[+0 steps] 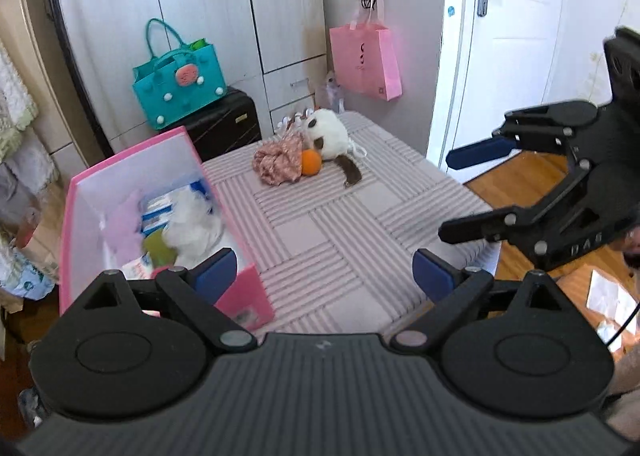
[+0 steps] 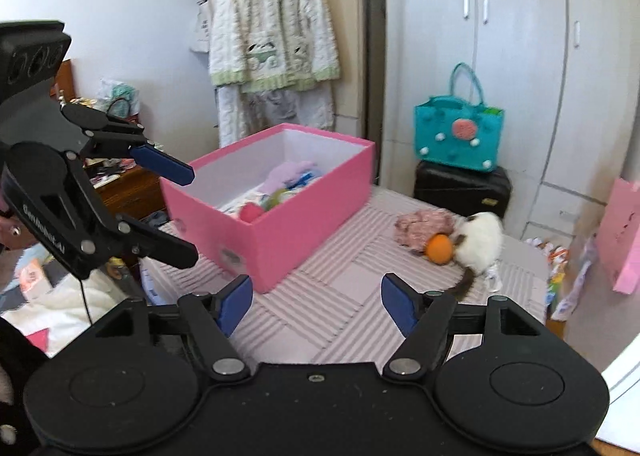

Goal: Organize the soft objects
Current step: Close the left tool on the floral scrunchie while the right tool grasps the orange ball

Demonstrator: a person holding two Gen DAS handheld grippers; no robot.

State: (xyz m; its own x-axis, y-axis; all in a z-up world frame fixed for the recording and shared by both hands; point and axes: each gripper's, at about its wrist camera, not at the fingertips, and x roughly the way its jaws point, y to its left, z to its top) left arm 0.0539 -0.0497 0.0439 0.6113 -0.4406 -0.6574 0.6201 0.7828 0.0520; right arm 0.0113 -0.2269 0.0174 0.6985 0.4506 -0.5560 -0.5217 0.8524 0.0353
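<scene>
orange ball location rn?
On the striped table, far end: the orange ball sits between the pink floral cloth and the white plush toy, touching both, right of the pink box.

Blurred: box contents at nine o'clock, soft shapes indistinct. Cut off at three o'clock: pink bag. Half hidden behind ball: cat toy.

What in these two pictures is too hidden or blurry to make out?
- Box contents: blurred in the left view; in the right view its near wall hides the lower part.
- Plush: face unreadable, blurred in both views.
- Teal bag contents: walls hide them in both.
- Pink bag: cut off by the right view's edge.
</scene>
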